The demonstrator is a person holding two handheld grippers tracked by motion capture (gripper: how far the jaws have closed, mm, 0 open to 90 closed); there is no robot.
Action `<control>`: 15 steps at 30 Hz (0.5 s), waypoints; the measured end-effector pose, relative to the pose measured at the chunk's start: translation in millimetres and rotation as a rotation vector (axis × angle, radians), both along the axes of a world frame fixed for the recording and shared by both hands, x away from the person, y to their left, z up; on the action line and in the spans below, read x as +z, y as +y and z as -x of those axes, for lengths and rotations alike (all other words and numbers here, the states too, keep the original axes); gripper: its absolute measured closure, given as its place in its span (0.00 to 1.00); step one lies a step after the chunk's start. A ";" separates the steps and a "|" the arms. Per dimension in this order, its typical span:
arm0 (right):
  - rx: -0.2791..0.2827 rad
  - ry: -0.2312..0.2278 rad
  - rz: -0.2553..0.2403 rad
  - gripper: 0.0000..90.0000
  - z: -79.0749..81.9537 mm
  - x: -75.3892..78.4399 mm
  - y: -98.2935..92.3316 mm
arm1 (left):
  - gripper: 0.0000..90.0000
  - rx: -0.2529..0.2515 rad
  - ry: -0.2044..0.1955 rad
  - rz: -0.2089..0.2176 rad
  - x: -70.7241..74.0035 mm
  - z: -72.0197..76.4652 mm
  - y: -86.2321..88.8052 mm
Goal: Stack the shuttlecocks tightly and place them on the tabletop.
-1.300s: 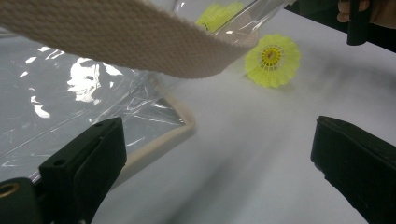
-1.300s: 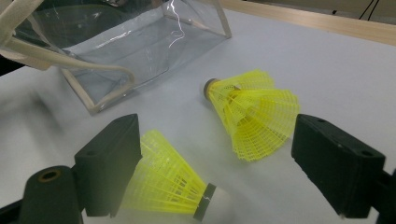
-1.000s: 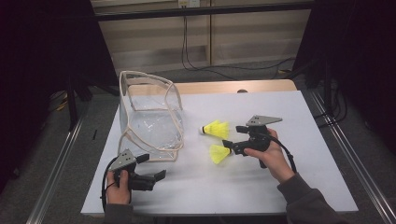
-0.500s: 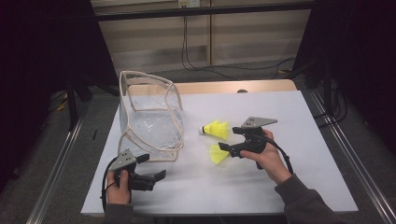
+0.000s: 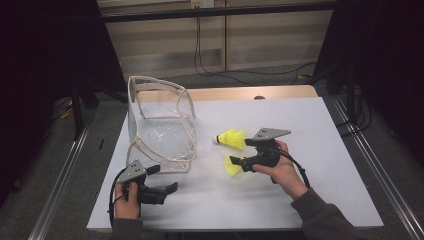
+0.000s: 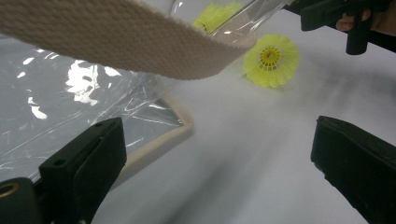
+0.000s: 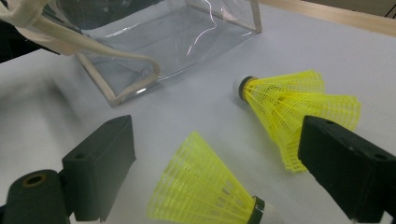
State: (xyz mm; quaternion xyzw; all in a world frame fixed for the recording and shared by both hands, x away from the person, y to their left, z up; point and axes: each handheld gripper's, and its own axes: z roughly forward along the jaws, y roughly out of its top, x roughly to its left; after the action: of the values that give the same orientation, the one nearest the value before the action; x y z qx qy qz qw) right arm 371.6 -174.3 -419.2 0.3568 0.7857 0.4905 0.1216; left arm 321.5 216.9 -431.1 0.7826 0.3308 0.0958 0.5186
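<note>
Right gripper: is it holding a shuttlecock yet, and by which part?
Nothing held. The right gripper is open, with the nearer shuttlecock lying between its jaws, untouched.

dim dark surroundings, bright table, blurry close-ups

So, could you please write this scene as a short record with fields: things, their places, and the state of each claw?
surface: white table
container: clear plastic bag with beige webbing handles, standing open at the table's left
near shuttlecock: yellow, lying between the jaws of the right claw, not gripped
far shuttlecock: yellow, lying on its side just behind the first one
left claw: open, holding nothing, in front of the bag
right claw: open
</note>
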 end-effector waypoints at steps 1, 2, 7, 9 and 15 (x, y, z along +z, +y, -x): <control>0.003 0.001 0.005 0.12 0.1 -1.1 1.5 | 0.04 0.000 0.000 0.000 0.0 0.0 0.0; 0.005 0.001 0.010 0.11 0.1 -2.1 2.8 | 0.04 0.000 0.000 0.000 0.0 0.0 0.0; 0.011 0.008 0.033 0.11 0.2 -7.4 8.6 | 0.04 0.001 0.000 -0.001 -0.2 -0.1 0.0; 0.012 0.010 0.042 0.11 0.2 -9.3 10.4 | 0.04 -0.001 0.000 -0.001 0.0 0.0 0.2; 0.013 0.013 0.069 0.12 0.5 -13.9 14.8 | 0.04 -0.001 0.000 0.000 -0.1 0.1 0.0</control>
State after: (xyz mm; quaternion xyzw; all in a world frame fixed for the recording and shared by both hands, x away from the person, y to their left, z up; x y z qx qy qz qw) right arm 371.1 -159.5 -433.1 0.3505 0.8051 0.4617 0.1254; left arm 321.4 217.0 -431.2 0.7828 0.3301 0.0954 0.5188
